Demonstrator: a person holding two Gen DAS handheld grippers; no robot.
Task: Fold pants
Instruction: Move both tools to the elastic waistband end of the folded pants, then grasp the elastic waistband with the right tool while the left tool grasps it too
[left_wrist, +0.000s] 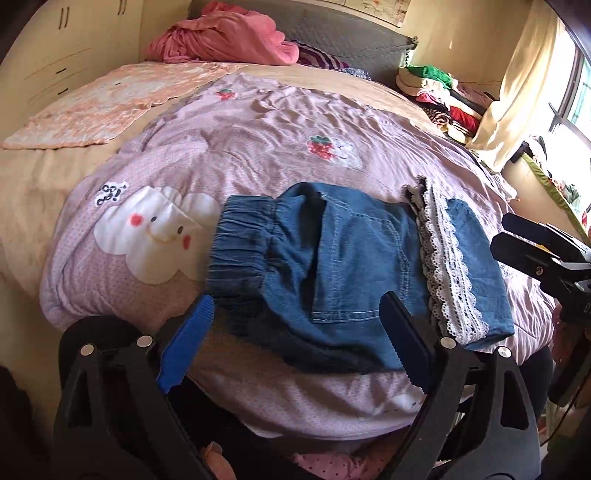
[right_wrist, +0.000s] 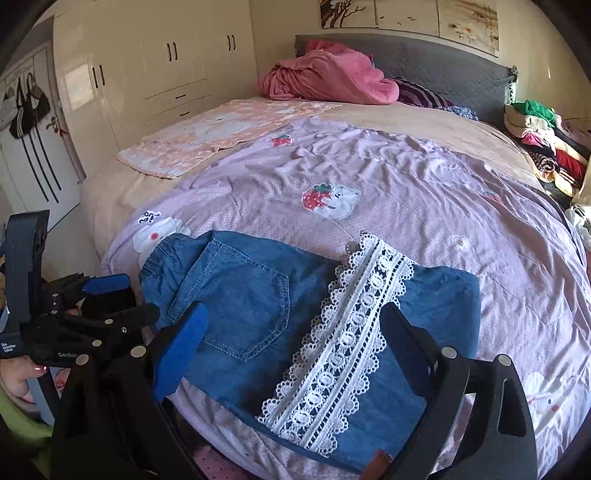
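The blue denim pants (left_wrist: 343, 258) lie folded on the pink quilt (left_wrist: 258, 140) near the bed's front edge, elastic waistband at the left, white lace trim (left_wrist: 443, 266) at the right. In the right wrist view the pants (right_wrist: 251, 295) and lace trim (right_wrist: 351, 332) lie just ahead. My left gripper (left_wrist: 295, 321) is open and empty, just above the pants' near edge. My right gripper (right_wrist: 291, 332) is open and empty over the lace end. The left gripper also shows at the left of the right wrist view (right_wrist: 110, 295), and the right gripper at the right edge of the left wrist view (left_wrist: 517, 236).
A pink bundle of cloth (left_wrist: 225, 37) lies by the grey headboard (left_wrist: 351, 33). A peach patterned mat (left_wrist: 110, 99) lies at the bed's far left. A stack of folded clothes (left_wrist: 443, 99) sits at the far right. Wardrobes (right_wrist: 147, 66) stand left of the bed.
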